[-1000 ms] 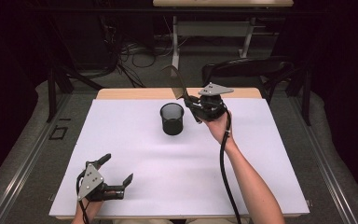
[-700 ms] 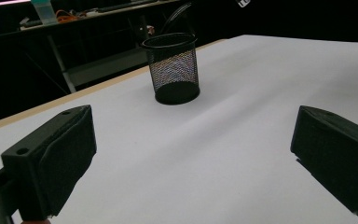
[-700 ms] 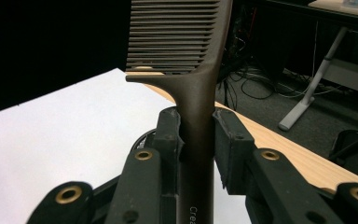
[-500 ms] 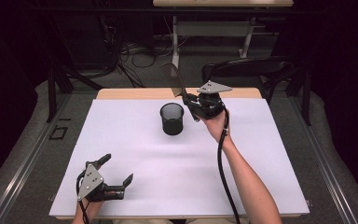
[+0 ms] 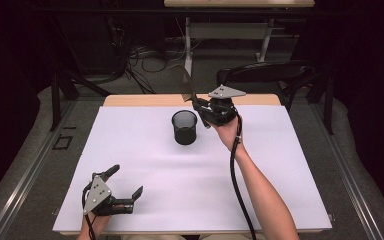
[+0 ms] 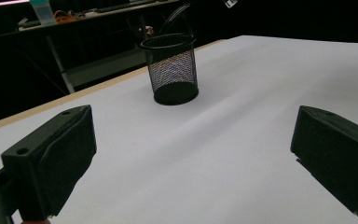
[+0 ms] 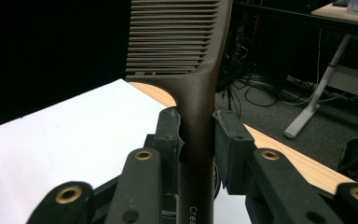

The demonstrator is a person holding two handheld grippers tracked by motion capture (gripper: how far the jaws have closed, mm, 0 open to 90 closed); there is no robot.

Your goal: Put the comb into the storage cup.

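Your right gripper (image 5: 198, 106) already clamps the comb (image 7: 193, 74) by its handle just beside the mesh cup (image 5: 185, 127) on the table (image 5: 280, 165) (left gripper (image 5: 125, 187) idle, jaws wide), so only 1 step, dropping it in, looks left.

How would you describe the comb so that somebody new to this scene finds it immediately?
Find the white table, then the black mesh cup near its far edge. Just right of the cup, the right gripper holds a dark brown comb by the handle, teeth end pointing up. It is the one thing raised off the table.
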